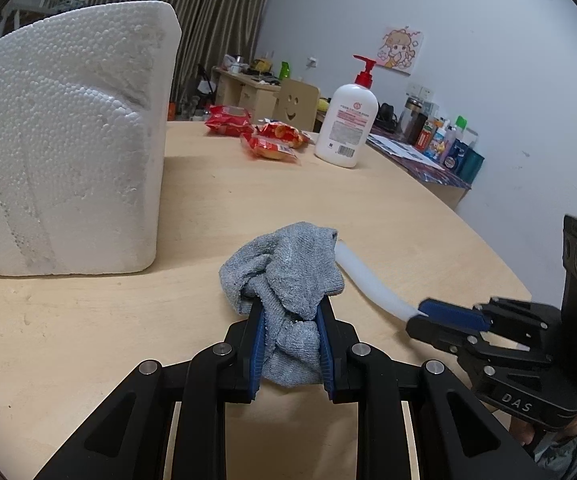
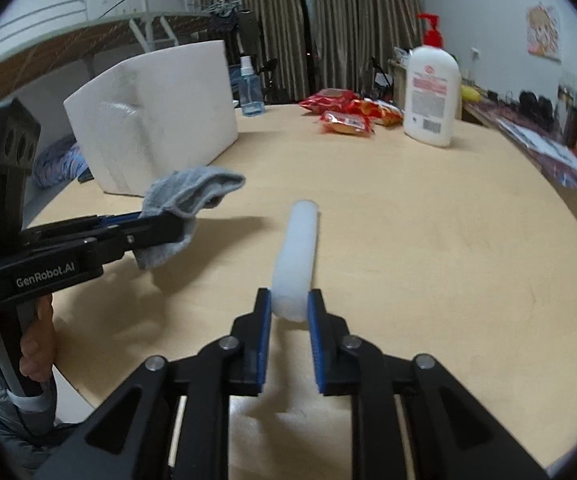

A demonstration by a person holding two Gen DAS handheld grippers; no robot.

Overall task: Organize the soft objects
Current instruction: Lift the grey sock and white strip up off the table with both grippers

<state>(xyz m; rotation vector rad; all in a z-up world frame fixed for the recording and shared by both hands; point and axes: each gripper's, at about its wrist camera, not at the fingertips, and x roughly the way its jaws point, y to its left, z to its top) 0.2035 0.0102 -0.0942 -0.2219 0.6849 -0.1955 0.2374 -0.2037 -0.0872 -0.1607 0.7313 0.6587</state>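
A crumpled grey cloth [image 1: 288, 264] hangs above the wooden table [image 1: 388, 208], and my left gripper [image 1: 290, 308] is shut on its lower folds. In the right wrist view the same cloth [image 2: 192, 192] droops from the left gripper [image 2: 168, 224] at the left. A white foam tube [image 2: 298, 248] sticks out forward from my right gripper [image 2: 288, 300], whose blue pads press on its near end. It is held off the table, with a shadow beneath it. In the left wrist view the tube [image 1: 368, 280] runs from the right gripper [image 1: 416, 316] up behind the cloth.
A big white styrofoam block [image 1: 68, 140] stands on the table's left side. Red snack packets [image 1: 264, 136] and a white pump bottle [image 1: 346, 124] sit at the far end. A blue spray bottle [image 2: 250, 88] stands behind the block. A hand [image 2: 32, 344] grips the left handle.
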